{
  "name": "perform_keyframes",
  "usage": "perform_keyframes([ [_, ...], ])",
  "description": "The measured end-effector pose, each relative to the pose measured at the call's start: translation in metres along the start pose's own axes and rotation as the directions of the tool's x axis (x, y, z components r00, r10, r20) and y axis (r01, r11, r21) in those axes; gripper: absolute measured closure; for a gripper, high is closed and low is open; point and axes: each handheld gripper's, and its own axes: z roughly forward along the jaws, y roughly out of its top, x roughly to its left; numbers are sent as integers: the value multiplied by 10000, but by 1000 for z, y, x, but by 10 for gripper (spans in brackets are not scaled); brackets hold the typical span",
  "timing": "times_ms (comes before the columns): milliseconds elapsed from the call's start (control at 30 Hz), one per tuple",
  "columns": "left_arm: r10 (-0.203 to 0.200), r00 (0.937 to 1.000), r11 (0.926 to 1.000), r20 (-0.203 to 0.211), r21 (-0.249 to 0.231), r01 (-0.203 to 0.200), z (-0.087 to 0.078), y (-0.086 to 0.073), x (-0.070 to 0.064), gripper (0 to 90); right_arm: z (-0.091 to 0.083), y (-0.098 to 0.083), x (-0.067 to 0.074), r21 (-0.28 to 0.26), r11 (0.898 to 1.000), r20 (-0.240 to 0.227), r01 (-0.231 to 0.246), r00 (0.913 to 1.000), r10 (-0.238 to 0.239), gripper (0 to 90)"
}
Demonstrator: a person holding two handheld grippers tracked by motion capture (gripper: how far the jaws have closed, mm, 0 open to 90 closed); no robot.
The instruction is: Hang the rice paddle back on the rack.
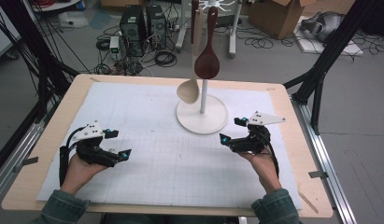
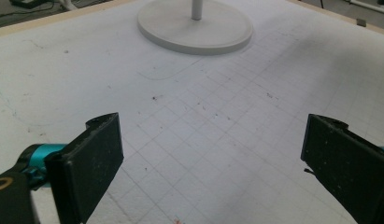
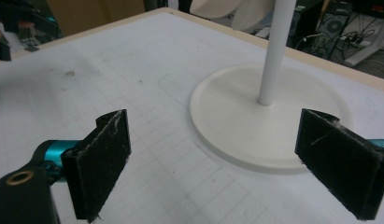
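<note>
A white stand with a round base (image 1: 213, 122) and a thin pole (image 1: 204, 95) rises at the back middle of the mat. From its top hang a dark brown spoon (image 1: 208, 63) and a cream spoon (image 1: 188, 91), both clear of the table. My left gripper (image 1: 118, 143) rests low at the front left, open with nothing between its jaws (image 2: 213, 158); it looks toward the base (image 2: 194, 28). My right gripper (image 1: 231, 130) is open and empty just right of the base (image 3: 236, 112), facing the pole (image 3: 273, 51).
A white gridded mat (image 1: 166, 158) covers the wooden table (image 1: 54, 140). Black frame posts (image 1: 320, 70) stand at both sides. On the floor behind are computer towers (image 1: 133, 23), cables and a cardboard box (image 1: 283, 14).
</note>
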Motion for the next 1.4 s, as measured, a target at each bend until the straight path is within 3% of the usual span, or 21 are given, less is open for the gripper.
perform_keyframes([
  [333,-73,10000,9999,-44,94,74,2,-3,1,55,-6,-22,2,32,9996,388,-286,9988,285,98],
  [1400,-124,9997,9998,-193,182,128,3,-7,2,55,-25,-53,10,101,9978,594,-648,9962,641,99],
])
